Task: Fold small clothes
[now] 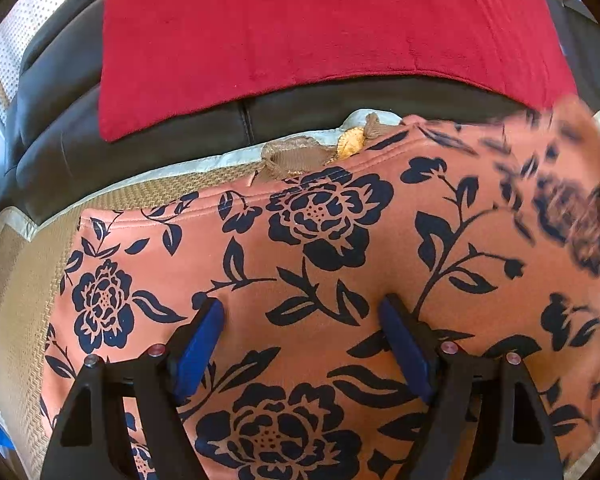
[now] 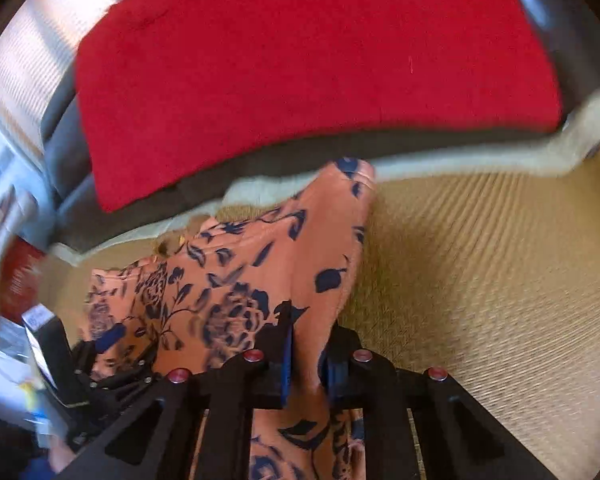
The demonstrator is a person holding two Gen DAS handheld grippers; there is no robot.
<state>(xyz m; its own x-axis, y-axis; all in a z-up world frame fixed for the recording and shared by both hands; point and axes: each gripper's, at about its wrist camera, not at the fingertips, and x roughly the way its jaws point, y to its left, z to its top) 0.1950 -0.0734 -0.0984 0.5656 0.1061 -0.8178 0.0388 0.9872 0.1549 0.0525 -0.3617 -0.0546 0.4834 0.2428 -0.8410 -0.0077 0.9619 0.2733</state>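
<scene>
— What do the tongs hold?
— Right gripper pinches a fold of the floral garment; left gripper gapes wide above it, empty.
— And beyond?
— Woven mat underneath, then a red cushion.

The left gripper is held angled steeply downward, its jaws set wide apart. Its two blue pads are spread to either side, and nothing is clamped between them; the tips are seen low over the patterned garment ahead of them, though contact cannot be judged. The right gripper is likewise pointed steeply downward, with its jaws drawn close together and a fold of the same garment pinched between the blue pads. From the right wrist view, the left gripper is seen off to the left side, blurred.
</scene>
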